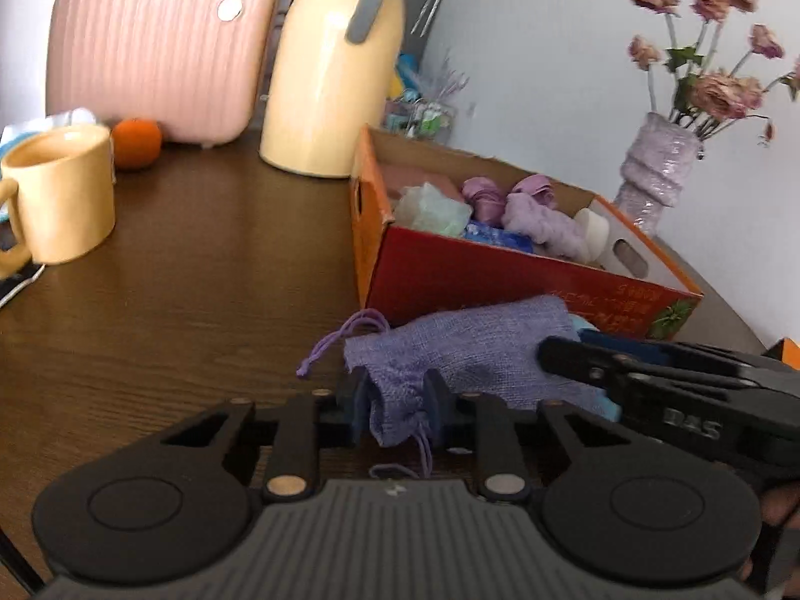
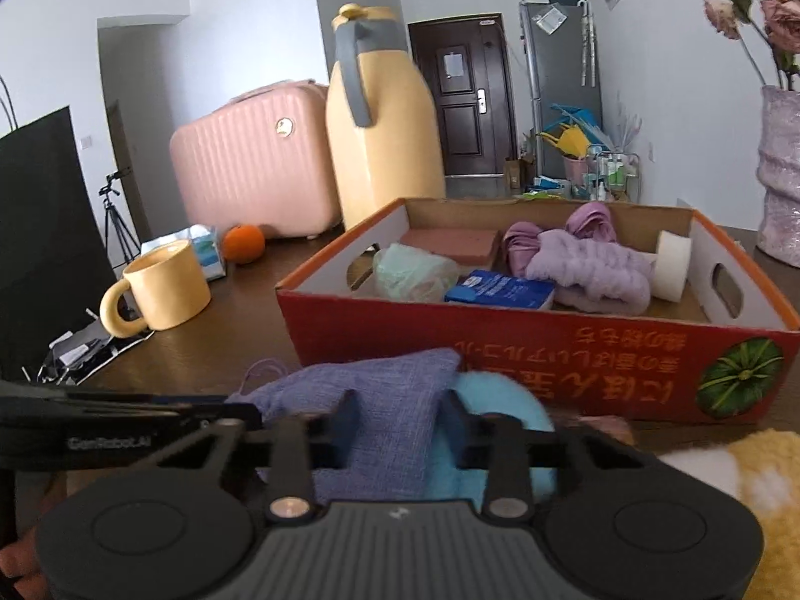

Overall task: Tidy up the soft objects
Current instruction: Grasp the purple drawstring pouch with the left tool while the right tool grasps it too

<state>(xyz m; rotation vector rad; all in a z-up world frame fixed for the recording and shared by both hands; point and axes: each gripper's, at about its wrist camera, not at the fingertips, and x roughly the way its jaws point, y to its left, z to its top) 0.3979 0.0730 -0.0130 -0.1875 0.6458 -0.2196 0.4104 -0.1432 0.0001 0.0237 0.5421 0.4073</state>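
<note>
Clenched on the pouch [image 1: 450,355] at both ends, left fingers [image 1: 360,395] at its neck, right fingers [image 2: 350,420] at its base, box [image 2: 500,345] just beyond.

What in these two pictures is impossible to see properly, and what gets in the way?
- Light blue fuzzy soft thing: right wrist view, mostly covered by the purple woven drawstring pouch and the right gripper.
- Red printed cardboard box: its floor is hidden under the items inside, both views.
- Lilac textured vase: right wrist view, cut off by the edge.
- Pouch mouth: left wrist view, bunched between the left gripper fingers.
</note>
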